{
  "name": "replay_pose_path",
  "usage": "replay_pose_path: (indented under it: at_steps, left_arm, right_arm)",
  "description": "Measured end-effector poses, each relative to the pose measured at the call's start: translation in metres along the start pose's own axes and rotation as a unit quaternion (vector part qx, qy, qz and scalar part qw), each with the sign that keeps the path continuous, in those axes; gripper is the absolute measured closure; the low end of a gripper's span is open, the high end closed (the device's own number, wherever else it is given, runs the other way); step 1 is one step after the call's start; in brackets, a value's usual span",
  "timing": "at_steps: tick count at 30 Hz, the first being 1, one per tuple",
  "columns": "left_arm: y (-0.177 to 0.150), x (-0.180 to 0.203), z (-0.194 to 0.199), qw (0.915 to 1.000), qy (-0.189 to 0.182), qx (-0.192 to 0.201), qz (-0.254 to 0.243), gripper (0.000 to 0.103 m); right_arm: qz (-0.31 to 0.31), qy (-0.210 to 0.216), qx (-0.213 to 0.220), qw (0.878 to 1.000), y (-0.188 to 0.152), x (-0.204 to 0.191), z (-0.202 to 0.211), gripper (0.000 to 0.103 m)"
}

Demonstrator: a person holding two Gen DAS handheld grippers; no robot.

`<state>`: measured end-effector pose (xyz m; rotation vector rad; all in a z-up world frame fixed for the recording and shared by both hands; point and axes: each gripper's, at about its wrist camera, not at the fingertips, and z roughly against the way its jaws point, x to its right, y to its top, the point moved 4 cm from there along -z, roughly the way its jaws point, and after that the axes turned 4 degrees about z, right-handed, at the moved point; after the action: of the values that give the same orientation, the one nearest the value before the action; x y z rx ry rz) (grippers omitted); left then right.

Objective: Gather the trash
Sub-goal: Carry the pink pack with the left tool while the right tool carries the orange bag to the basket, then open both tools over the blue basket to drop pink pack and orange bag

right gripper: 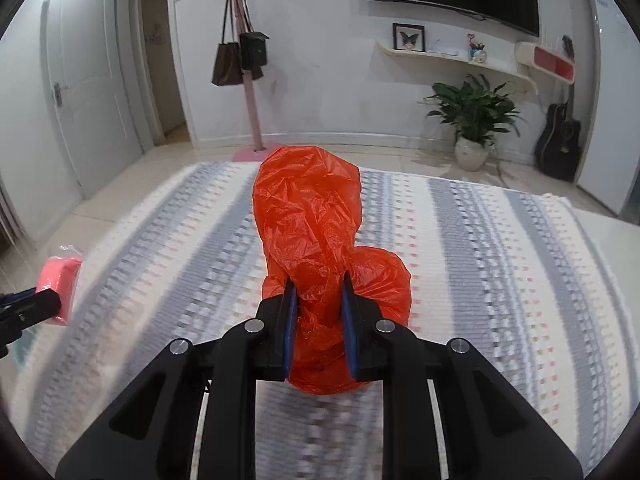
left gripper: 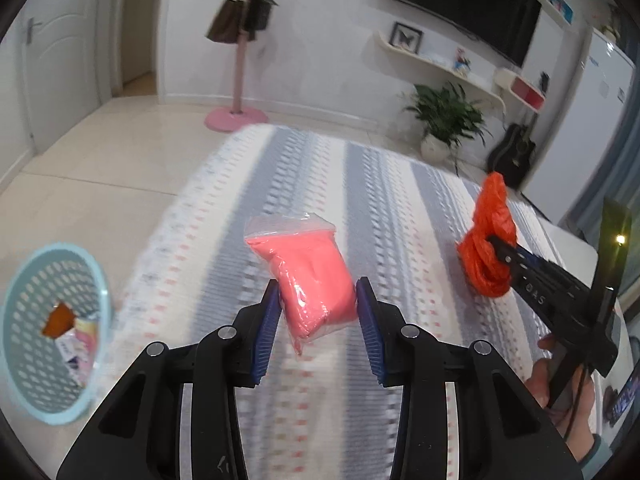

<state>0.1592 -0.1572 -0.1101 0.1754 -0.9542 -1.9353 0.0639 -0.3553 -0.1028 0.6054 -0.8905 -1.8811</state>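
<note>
Fingers (left gripper: 267, 320) of left gripper (left gripper: 318, 320) clenched on soft pink putty-like pack in clear zip plastic bag (left gripper: 308, 284), blue pads pressing its flanks at nine and three o'clock. Grip taken on lower half, sealed clear top free toward twelve, probably so the pack hangs steady and drops cleanly once released. Held clear above grey-and-white striped woven table cloth (left gripper: 248, 208), not resting on it.

Pale blue perforated plastic basket (left gripper: 44, 332) down at eight o'clock in left wrist view, off the cloth edge, over the tiled floor. Already holding orange scrap and printed wrapper, so evidently the bin for this job. Pack well apart from it as yet; sideways carry toward eight o'clock looks needed.

Right gripper (right gripper: 319, 308) clamped tight on crumpled orange thin plastic bag (right gripper: 308, 216), pinched at mid-body, bulk billowing toward twelve and a fold bulging at two o'clock. Narrow pinch suits such limp film. Seen from left wrist view at three o'clock, lifted off the cloth. Likely second into the basket.
</note>
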Motion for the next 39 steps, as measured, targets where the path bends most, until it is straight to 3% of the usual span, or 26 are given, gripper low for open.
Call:
replay_pose_path:
  at_steps: [9, 16, 20, 29, 39]
  left_arm:
    - [0.018, -0.103, 0.049, 0.9947, 0.043, 0.042, 0.084, 0.066]
    - [0.025, -0.181, 0.099, 0.9813, 0.119, 0.083, 0.126, 0.066]
    - [0.021, -0.226, 0.117, 0.9691, 0.191, 0.087, 0.13, 0.066]
    - [0.001, -0.3, 0.116, 0.9577, 0.166, 0.046, 0.23, 0.066]
    - [-0.013, -0.323, 0.097, 0.9522, 0.174, 0.005, 0.251, 0.064]
  right_arm:
    - [0.062, 0.099, 0.045, 0.992, 0.043, -0.137, 0.033, 0.086]
    - [0.082, 0.17, 0.042, 0.981, 0.056, -0.234, 0.042, 0.086]
    - [0.083, 0.206, 0.013, 0.975, 0.056, -0.28, 0.031, 0.085]
    - [0.109, 0.245, -0.064, 0.961, 0.017, -0.376, -0.003, 0.085]
    - [0.092, 0.247, -0.146, 0.953, -0.008, -0.406, -0.054, 0.082]
